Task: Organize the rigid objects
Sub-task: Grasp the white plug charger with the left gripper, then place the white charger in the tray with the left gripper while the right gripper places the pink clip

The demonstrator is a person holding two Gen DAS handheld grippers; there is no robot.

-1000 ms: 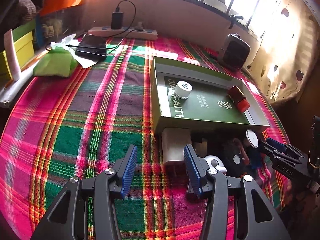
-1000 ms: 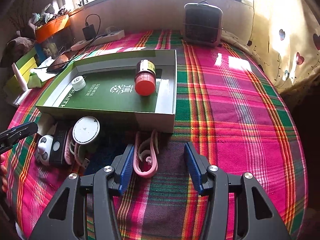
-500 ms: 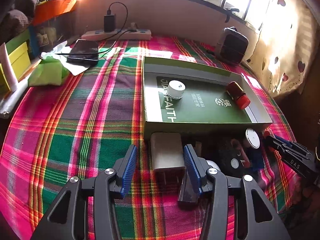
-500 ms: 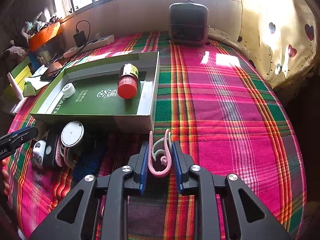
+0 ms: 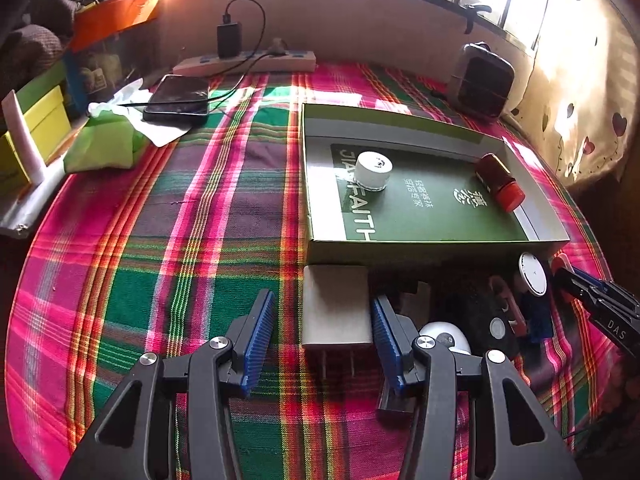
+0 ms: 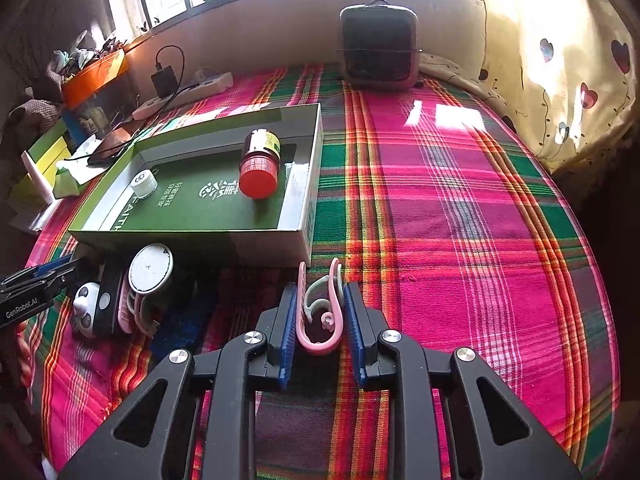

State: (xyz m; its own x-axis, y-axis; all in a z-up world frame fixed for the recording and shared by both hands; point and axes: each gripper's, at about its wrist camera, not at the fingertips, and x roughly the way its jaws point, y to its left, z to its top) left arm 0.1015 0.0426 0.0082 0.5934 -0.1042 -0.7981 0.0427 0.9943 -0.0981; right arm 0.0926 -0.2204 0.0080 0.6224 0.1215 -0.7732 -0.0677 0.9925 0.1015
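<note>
My right gripper (image 6: 320, 294) is shut on a pink plastic clip (image 6: 320, 332), just in front of the near right corner of the green box (image 6: 192, 236). In the box lie a white cap (image 6: 144, 183) and a red-capped bottle (image 6: 259, 164) on its side. My left gripper (image 5: 323, 300) stands open around a white charger block (image 5: 335, 308), which lies on the cloth in front of the green box (image 5: 436, 246). Its right finger is close to the block and its left finger is apart from it.
Beside the charger sits a cluster: a round white disc (image 5: 532, 276), a white panda-shaped piece (image 6: 86, 308), a black device and pink items. A small heater (image 6: 378, 48), a power strip (image 5: 244, 65), a phone (image 5: 178, 98) and a green pack (image 5: 100, 144) stand further back.
The right jaws have closed onto the pink clip. The left gripper has shifted so the white charger block lies between its open fingers.
</note>
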